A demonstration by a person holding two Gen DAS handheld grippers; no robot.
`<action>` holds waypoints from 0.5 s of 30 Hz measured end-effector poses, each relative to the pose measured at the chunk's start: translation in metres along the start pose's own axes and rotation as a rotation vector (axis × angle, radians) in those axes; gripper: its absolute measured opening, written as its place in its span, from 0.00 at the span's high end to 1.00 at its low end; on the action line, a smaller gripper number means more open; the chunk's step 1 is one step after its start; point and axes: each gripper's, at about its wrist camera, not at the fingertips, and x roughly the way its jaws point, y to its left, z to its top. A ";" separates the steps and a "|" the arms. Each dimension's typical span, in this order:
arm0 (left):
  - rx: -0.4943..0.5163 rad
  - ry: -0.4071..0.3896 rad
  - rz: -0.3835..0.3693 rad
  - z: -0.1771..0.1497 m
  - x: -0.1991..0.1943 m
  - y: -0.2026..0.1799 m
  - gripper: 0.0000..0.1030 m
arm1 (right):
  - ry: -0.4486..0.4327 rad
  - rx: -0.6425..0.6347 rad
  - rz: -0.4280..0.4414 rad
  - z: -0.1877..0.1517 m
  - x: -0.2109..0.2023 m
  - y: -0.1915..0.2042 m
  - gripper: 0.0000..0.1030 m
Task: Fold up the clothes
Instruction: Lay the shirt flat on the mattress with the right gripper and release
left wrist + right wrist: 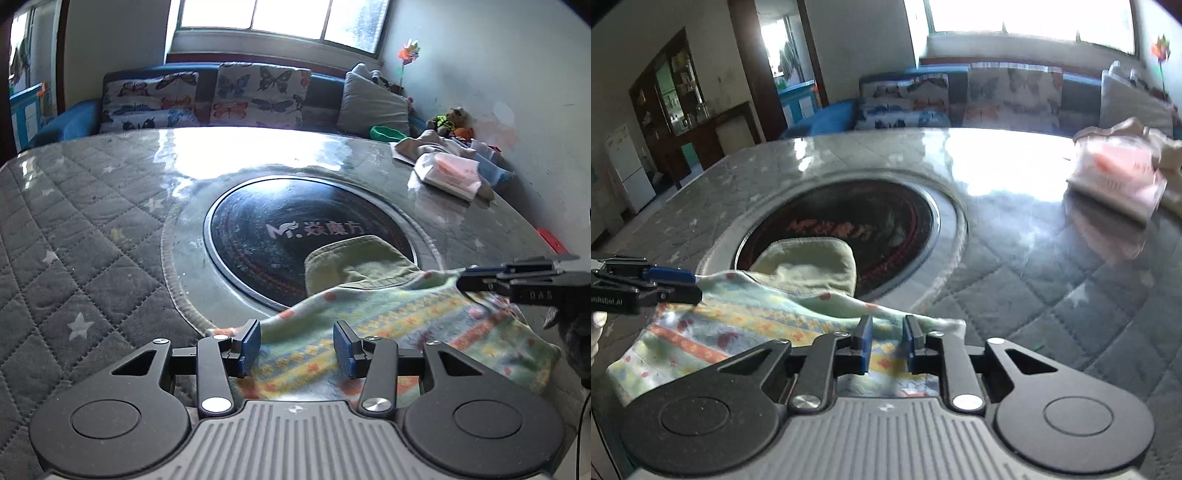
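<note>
A small patterned garment (388, 332) with a pale green cuff (354, 264) lies on the table, its cuff over the black round plate (258, 236). My left gripper (297, 347) is open, its fingers on either side of the garment's near left edge. My right gripper (886, 341) is open more narrowly, its fingers straddling the garment's (768, 317) near right edge. Each gripper shows side-on in the other view: the right one (517, 282) at the far right, the left one (646, 284) at the far left.
The table (92, 240) has a grey quilted star cover under glossy plastic. A pink-and-white tissue pack (448, 173) and folded cloths lie at the back right; the pack also shows in the right wrist view (1115, 177). A sofa with butterfly cushions (258, 96) stands behind.
</note>
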 end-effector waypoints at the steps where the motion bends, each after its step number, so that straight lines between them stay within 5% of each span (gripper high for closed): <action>1: -0.013 0.003 0.001 0.001 0.003 0.002 0.55 | -0.002 0.003 -0.004 0.000 -0.001 -0.001 0.82; 7: -0.038 -0.010 0.007 0.001 -0.004 0.005 0.54 | -0.010 -0.045 -0.012 -0.005 -0.022 0.006 0.64; 15: -0.047 -0.033 0.037 -0.016 -0.037 -0.002 0.52 | 0.012 -0.142 0.057 -0.029 -0.054 0.031 0.58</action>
